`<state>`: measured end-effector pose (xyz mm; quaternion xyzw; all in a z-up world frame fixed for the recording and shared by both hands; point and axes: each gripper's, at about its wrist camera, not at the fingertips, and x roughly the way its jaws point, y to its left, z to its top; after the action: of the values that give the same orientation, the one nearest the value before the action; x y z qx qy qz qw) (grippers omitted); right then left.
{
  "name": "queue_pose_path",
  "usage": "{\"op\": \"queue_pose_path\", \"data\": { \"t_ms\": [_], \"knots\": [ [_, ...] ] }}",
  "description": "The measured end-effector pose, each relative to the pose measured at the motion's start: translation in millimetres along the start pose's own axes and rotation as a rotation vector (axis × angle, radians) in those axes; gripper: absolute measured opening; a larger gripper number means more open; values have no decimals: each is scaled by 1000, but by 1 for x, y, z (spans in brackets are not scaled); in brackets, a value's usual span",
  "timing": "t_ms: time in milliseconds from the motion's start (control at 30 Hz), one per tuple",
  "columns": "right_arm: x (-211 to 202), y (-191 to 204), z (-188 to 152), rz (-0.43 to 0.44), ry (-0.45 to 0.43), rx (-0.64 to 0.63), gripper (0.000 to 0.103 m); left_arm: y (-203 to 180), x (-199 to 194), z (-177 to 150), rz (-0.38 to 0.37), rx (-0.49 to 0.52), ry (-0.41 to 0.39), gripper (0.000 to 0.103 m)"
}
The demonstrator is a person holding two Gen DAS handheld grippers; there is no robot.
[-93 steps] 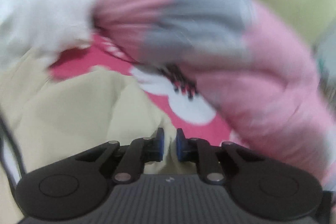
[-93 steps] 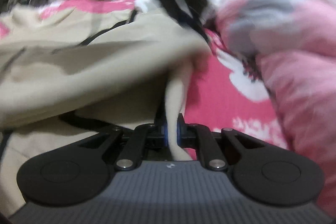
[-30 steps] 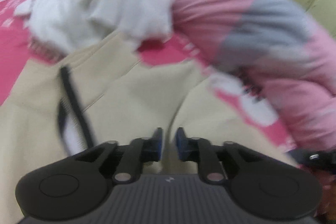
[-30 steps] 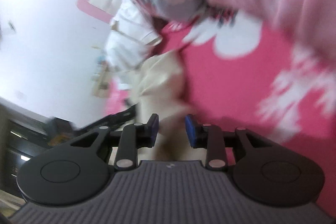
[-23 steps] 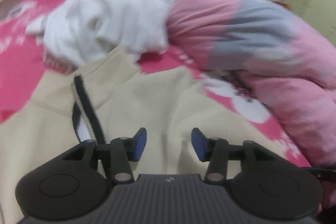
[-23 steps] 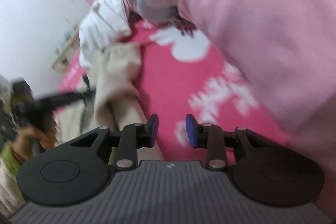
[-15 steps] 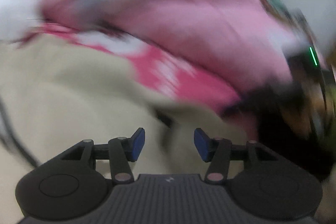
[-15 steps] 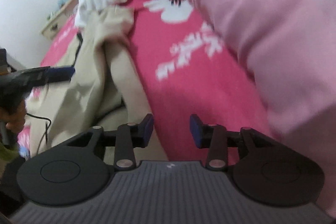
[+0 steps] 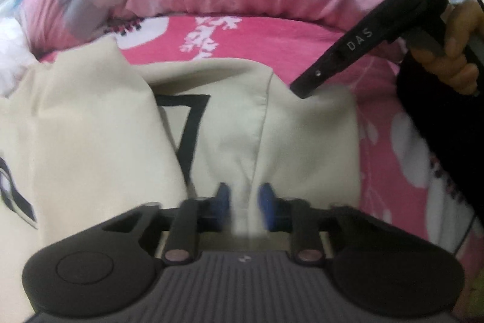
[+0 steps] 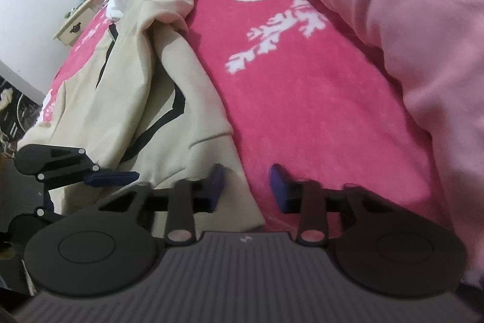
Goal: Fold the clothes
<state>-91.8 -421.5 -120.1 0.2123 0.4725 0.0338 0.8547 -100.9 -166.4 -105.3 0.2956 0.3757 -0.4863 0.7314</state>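
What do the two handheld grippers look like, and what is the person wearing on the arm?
Each gripper, left and right, has a dark grey ribbed body, two round black side discs, black linkage arms with metal pins, and blue pads on the fingers. Seen from the side, the right one carries white "DAS" lettering and a small green light. The arm behind it wears a black sleeve.
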Motion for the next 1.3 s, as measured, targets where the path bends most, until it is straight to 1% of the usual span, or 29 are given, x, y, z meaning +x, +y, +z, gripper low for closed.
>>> {"op": "queue_pose_path", "data": {
  "t_ms": [33, 133, 167, 233, 267, 300, 333, 400, 433, 467, 533, 600, 633, 700, 733, 767, 800, 833, 867, 900, 967, 1000, 1067, 1100, 1133, 1167, 1233, 1267, 1300],
  "knots": [
    [0, 1, 0, 1, 5, 8, 4, 2, -2, 2, -7, -7, 1, 11],
    [-17, 5, 1, 39, -10, 39, 3, 13, -21, 4, -49, -46, -7, 7],
    [-24, 6, 1, 45, -19, 48, 3, 17, -28, 4, -69, -64, -8, 3],
    [-29, 3, -1, -7, -15, 62, 2, 21, -27, 2, -96, -84, 19, 3],
    [-27, 0, -2, -60, -5, 64, 4, 21, -24, 0, -104, -92, 34, 7],
    [-22, -3, -2, -133, 12, 65, 5, 21, -21, -2, -96, -115, 27, 14],
    [-21, -4, -2, -159, 8, 70, 6, 22, -21, -7, -105, -140, 14, 17],
    [-32, 0, 2, -90, -61, 68, 6, 25, -25, -10, -132, -178, -32, 28],
    [-39, 12, 5, -61, -113, 8, 6, 26, -27, -11, -134, -196, -60, 32],
    [-41, 29, 9, -62, -151, -89, 6, 30, -32, -11, -132, -225, -91, 41],
    [-35, 62, 16, -90, -193, -293, 6, 37, -41, -11, -123, -281, -148, 46],
    [-17, 88, 25, -93, -211, -446, 6, 49, -48, -11, -103, -344, -206, 52],
    [-6, 97, 30, -75, -216, -497, 6, 55, -51, -12, -82, -375, -234, 53],
    [18, 108, 42, -45, -209, -543, 6, 69, -52, -18, -34, -438, -262, 60],
    [31, 107, 49, -38, -203, -544, 5, 76, -49, -23, -19, -473, -249, 61],
    [46, 102, 54, -54, -181, -523, 4, 82, -45, -27, -14, -503, -220, 60],
    [64, 92, 59, -90, -140, -488, 4, 87, -41, -33, -14, -532, -189, 60],
    [81, 81, 63, -118, -97, -437, 4, 91, -40, -39, -17, -557, -176, 60],
    [87, 67, 68, -98, -76, -350, 3, 93, -44, -46, -20, -583, -180, 60],
    [82, 57, 73, -57, -84, -270, 3, 96, -49, -53, -24, -608, -184, 61],
    [62, 48, 80, -29, -102, -170, 8, 104, -63, -69, -43, -683, -218, 63],
    [50, 44, 82, -7, -113, -123, 9, 110, -72, -79, -53, -735, -236, 64],
    [26, 35, 79, 73, -128, -25, 18, 122, -85, -98, -55, -832, -252, 65],
    [18, 31, 75, 146, -107, 38, 21, 129, -90, -110, -61, -876, -251, 65],
    [16, 31, 67, 212, -65, 87, 27, 134, -92, -119, -73, -910, -243, 64],
    [19, 34, 58, 262, -8, 121, 34, 139, -93, -125, -87, -932, -223, 61],
    [25, 41, 39, 363, 105, 189, 42, 143, -88, -133, -98, -951, -161, 59],
    [29, 46, 29, 400, 154, 210, 42, 141, -84, -135, -92, -954, -139, 59],
    [37, 52, 20, 413, 190, 218, 42, 140, -80, -136, -87, -963, -122, 59]
  ]
}}
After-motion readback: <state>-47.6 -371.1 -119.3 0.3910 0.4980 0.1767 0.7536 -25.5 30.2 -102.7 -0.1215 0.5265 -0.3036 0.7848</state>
